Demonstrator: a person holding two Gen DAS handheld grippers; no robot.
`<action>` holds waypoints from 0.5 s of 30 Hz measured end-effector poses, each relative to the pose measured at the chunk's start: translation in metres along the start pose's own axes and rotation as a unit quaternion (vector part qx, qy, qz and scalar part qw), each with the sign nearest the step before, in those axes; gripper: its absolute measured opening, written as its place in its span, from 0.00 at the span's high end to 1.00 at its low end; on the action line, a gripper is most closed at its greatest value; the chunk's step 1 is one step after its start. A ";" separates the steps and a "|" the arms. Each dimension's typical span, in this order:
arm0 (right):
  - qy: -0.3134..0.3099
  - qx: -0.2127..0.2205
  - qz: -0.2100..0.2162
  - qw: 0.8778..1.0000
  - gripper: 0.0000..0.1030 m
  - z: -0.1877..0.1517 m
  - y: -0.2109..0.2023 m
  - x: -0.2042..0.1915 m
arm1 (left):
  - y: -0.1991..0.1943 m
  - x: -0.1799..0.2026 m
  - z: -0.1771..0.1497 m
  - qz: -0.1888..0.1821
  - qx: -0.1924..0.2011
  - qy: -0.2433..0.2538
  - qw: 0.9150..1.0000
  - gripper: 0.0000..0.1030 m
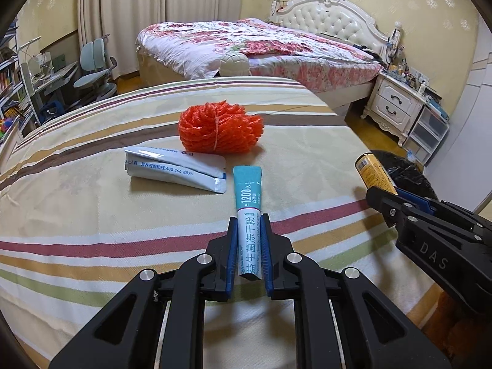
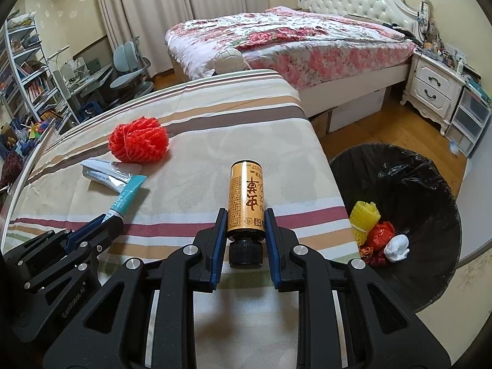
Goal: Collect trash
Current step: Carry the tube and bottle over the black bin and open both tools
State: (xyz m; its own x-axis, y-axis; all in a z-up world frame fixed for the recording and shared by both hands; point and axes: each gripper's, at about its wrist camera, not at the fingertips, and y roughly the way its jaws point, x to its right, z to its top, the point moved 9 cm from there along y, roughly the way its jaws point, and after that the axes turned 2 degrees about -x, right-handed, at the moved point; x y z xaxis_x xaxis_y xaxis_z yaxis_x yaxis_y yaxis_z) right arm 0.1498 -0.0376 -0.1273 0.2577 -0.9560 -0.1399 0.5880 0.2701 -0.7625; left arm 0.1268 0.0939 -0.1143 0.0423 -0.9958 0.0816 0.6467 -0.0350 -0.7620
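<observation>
The teal sachet (image 1: pixel 247 215) reads "1200亿" and "益生菌冻干粉", the white packet (image 1: pixel 175 169) at its 10 o'clock shows "400-166-8875", and the right claw (image 1: pixel 384 196) says "DAS".

Premises: a lived-in home bedroom; evidence as follows. A double bed (image 2: pixel 289 33) with floral quilt and a white tufted headboard (image 2: pixel 359 0) stands at the far wall; a white carved nightstand (image 2: pixel 430 89), cluttered on top, sits beside it; full-length pale curtains (image 2: pixel 147 9) hang behind; patterned yellow wallpaper (image 1: pixel 430 3) covers the walls; a study corner holds a desk chair (image 2: pixel 129 70) and stocked bookshelves (image 2: pixel 27 70); wood flooring (image 2: pixel 384 123) throughout; a striped bedsheet (image 2: pixel 215 141) covers the near surface.
</observation>
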 end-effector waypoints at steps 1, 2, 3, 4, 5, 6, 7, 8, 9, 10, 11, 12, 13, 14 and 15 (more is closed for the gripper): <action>0.002 0.002 -0.001 1.000 0.77 0.000 -0.002 0.002 | -0.002 0.003 0.002 -0.004 0.003 0.000 1.000 0.85; 0.005 0.005 -0.003 1.000 0.77 0.000 -0.006 0.006 | -0.005 0.006 0.003 -0.007 0.007 0.001 1.000 0.85; 0.007 0.008 -0.005 1.000 0.77 0.000 -0.009 0.009 | -0.008 0.010 0.005 -0.011 0.010 0.003 1.000 0.85; 0.011 0.011 -0.007 1.000 0.77 0.000 -0.013 0.013 | -0.011 0.014 0.007 -0.015 0.014 0.006 1.000 0.85; 0.014 0.014 -0.010 1.000 0.77 0.001 -0.016 0.018 | -0.013 0.019 0.009 -0.020 0.017 0.008 1.000 0.85; 0.019 0.018 -0.014 1.000 0.77 0.001 -0.020 0.024 | -0.015 0.025 0.010 -0.025 0.020 0.012 0.999 0.85; 0.023 0.021 -0.019 0.999 0.77 0.002 -0.024 0.031 | -0.017 0.031 0.011 -0.030 0.023 0.016 0.999 0.85; 0.026 0.023 -0.023 0.999 0.77 0.002 -0.027 0.036 | -0.018 0.038 0.013 -0.034 0.025 0.021 0.999 0.85; 0.031 0.026 -0.028 0.999 0.77 0.002 -0.031 0.044 | -0.019 0.045 0.015 -0.039 0.028 0.026 0.999 0.85; 0.035 0.029 -0.033 0.998 0.77 0.002 -0.033 0.050 | -0.019 0.052 0.016 -0.044 0.029 0.031 0.998 0.85; 0.041 0.032 -0.039 0.998 0.77 0.002 -0.037 0.059 | -0.019 0.060 0.017 -0.049 0.030 0.036 0.998 0.85; 0.046 0.034 -0.044 0.997 0.77 0.001 -0.040 0.067 | -0.019 0.068 0.017 -0.054 0.031 0.041 0.997 0.85; 0.051 0.037 -0.050 0.997 0.77 0.001 -0.044 0.075 | -0.018 0.075 0.018 -0.058 0.031 0.046 0.997 0.85; 0.057 0.039 -0.056 0.996 0.77 0.001 -0.047 0.083 | -0.017 0.083 0.019 -0.063 0.031 0.051 0.996 0.85; 0.062 0.042 -0.063 0.995 0.77 0.002 -0.050 0.092 | -0.017 0.091 0.020 -0.068 0.032 0.057 0.996 0.85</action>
State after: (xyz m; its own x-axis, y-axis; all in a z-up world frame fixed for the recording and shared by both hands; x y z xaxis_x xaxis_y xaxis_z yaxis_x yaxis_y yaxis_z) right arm 0.1453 -0.1390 -0.1009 0.0841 -0.9882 -0.1280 0.6732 0.1510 -0.7239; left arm 0.1352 0.0052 -0.0808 -0.1322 -0.9857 0.1049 0.6884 -0.1675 -0.7057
